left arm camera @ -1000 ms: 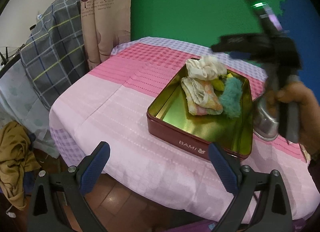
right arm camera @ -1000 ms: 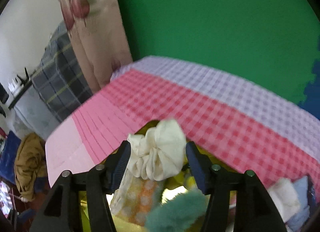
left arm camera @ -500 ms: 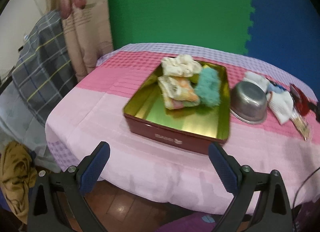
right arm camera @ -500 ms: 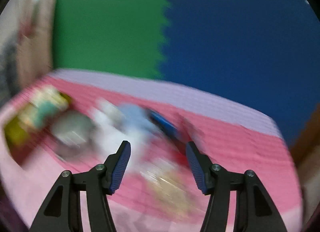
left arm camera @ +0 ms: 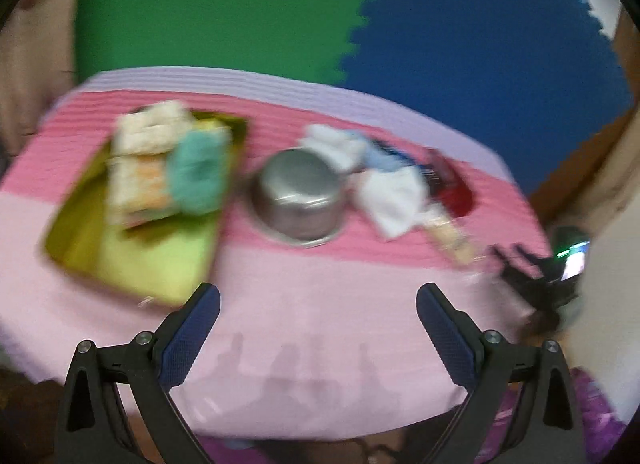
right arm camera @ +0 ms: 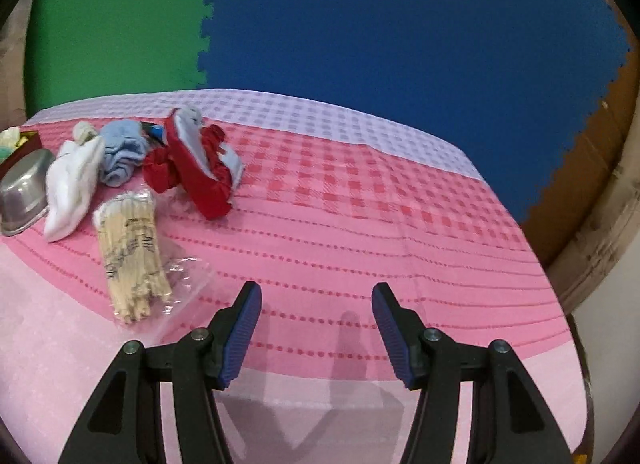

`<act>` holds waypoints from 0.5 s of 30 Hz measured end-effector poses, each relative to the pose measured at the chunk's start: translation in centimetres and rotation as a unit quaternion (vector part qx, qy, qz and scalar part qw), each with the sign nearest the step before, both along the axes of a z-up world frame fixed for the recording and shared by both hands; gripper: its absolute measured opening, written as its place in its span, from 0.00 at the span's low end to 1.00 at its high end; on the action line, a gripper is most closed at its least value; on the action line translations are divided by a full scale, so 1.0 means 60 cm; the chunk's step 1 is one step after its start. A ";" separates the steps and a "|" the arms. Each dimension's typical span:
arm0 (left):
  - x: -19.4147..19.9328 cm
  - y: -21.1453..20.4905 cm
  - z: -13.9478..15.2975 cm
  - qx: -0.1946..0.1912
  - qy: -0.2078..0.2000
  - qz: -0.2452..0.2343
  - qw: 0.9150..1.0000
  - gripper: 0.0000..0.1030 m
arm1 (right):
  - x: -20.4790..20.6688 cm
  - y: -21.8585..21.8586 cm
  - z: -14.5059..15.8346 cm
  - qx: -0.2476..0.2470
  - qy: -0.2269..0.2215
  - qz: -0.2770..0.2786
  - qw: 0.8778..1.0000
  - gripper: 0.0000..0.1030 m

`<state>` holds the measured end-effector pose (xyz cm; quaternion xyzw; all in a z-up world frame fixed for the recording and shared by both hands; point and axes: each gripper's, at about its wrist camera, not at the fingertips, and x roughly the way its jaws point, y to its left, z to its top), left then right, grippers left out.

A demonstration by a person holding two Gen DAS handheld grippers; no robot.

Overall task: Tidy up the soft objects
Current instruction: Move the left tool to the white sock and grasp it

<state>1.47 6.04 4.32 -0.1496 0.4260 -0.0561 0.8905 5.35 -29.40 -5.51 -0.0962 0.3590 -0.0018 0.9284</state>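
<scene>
A gold-lined tin (left arm camera: 132, 256) at the left holds a cream scrunchie (left arm camera: 150, 129), a folded pastel cloth (left arm camera: 140, 183) and a teal fuzzy piece (left arm camera: 198, 173). Loose on the table lie a white sock (right arm camera: 70, 183), a light blue cloth (right arm camera: 122, 153) and a red and white fabric piece (right arm camera: 200, 167). My left gripper (left arm camera: 318, 312) is open and empty above the table's front edge. My right gripper (right arm camera: 316, 312) is open and empty over bare cloth, right of the loose pile. The left wrist view is blurred.
An upturned steel bowl (left arm camera: 300, 199) stands between the tin and the loose pile; it also shows in the right wrist view (right arm camera: 24, 191). A bag of wooden sticks (right arm camera: 132, 252) lies near the front. The pink checked tablecloth (right arm camera: 360, 203) stretches to the right. Green and blue foam mats back the table.
My right gripper let go of the cream scrunchie in the tin, then swung right to the loose pile. The left view has panned right, away from the tin.
</scene>
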 end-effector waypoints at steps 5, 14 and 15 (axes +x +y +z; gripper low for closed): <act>0.088 -0.082 0.016 0.033 -0.012 -0.082 0.996 0.94 | 0.005 -0.022 0.001 0.043 0.004 -0.004 0.999 0.57; 0.213 -0.172 -0.016 0.110 -0.013 -0.157 0.981 0.94 | 0.009 -0.023 -0.006 0.073 0.002 0.010 0.997 0.58; 0.223 -0.178 -0.019 0.115 -0.013 -0.160 0.980 0.94 | 0.010 -0.023 -0.007 0.074 0.003 0.011 0.997 0.58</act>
